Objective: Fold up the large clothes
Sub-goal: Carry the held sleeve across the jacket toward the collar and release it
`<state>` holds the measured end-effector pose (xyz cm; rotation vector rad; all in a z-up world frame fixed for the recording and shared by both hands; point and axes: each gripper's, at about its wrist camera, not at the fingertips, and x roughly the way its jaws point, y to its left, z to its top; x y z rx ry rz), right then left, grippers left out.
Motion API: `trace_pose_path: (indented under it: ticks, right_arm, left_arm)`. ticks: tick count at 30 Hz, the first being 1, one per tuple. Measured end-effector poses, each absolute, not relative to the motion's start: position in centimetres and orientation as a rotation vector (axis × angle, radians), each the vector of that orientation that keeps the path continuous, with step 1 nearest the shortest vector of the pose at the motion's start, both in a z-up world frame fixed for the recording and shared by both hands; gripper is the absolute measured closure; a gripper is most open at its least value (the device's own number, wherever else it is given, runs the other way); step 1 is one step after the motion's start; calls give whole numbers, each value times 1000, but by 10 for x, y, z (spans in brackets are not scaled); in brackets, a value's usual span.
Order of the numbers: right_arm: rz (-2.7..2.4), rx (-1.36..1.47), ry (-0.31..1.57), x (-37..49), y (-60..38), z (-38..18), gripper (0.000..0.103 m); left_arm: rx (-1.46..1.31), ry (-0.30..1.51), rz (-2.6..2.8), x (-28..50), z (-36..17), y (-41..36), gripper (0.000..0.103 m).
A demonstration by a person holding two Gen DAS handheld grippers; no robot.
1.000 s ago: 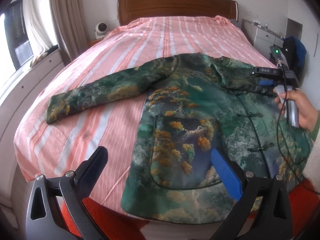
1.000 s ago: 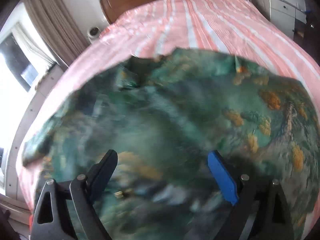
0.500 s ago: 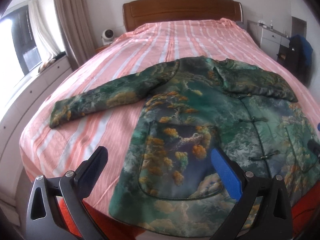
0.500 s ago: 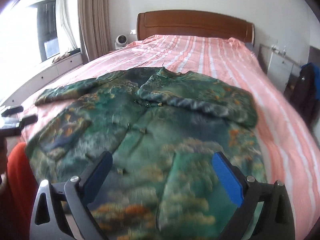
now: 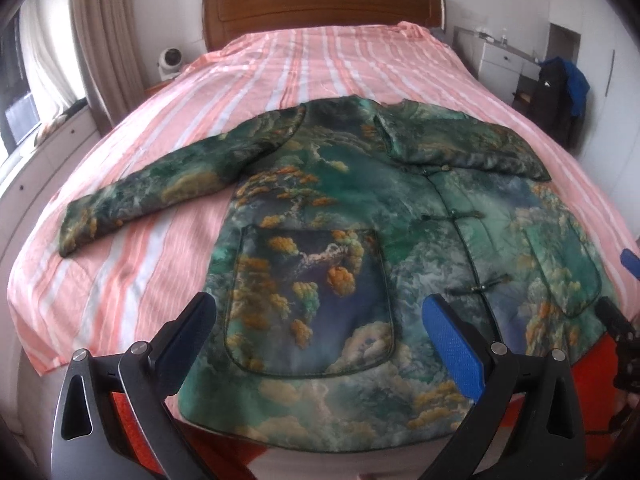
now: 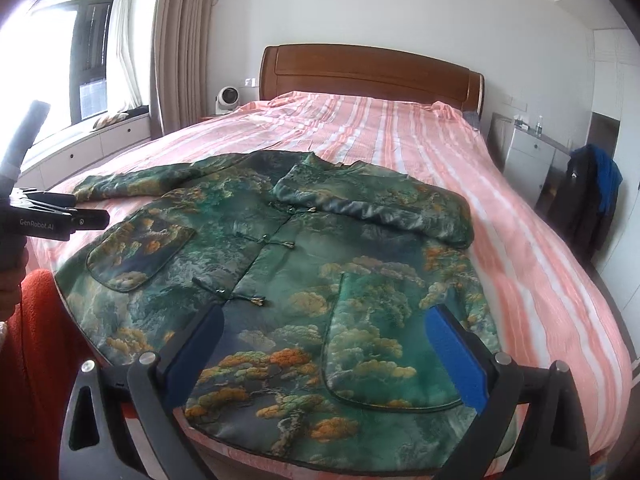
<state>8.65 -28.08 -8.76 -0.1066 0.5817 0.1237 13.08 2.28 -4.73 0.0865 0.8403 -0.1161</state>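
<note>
Green landscape-print jacket (image 5: 360, 216) lies front-up on the striped bed (image 5: 320, 64), hem at the near edge, collar toward the far headboard (image 6: 368, 72). One sleeve (image 5: 168, 184) is stretched out flat to the left; the other sleeve (image 6: 376, 204) is already laid across the chest w/ its cuff toward the right. Left tool (image 5: 320, 344) hangs over the near hem, fingers wide apart, nothing btwn them. Right tool (image 6: 324, 356) likewise spread wide and empty above the right pocket (image 6: 384, 336). Risks, as I judge them: fabric looks thick and quilted, so a pinch at the hem may catch only the top layer & drag the front panel off the back. Hem hangs slightly past the bed edge, so a pull toward the near side could slide the whole jacket off. Folded sleeve sits loose; lifting the right side fast would prob. flip it open. The outstretched sleeve could trail and bunch if the body gets folded first.
</note>
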Motion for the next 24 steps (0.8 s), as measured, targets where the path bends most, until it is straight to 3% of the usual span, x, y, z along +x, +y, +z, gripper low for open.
trace_pose_path:
  ticks: [24]
  right_arm:
    - [159, -196, 569, 81, -256, -99, 3]
  left_arm:
    - [43, 821, -131, 131, -44, 32, 0]
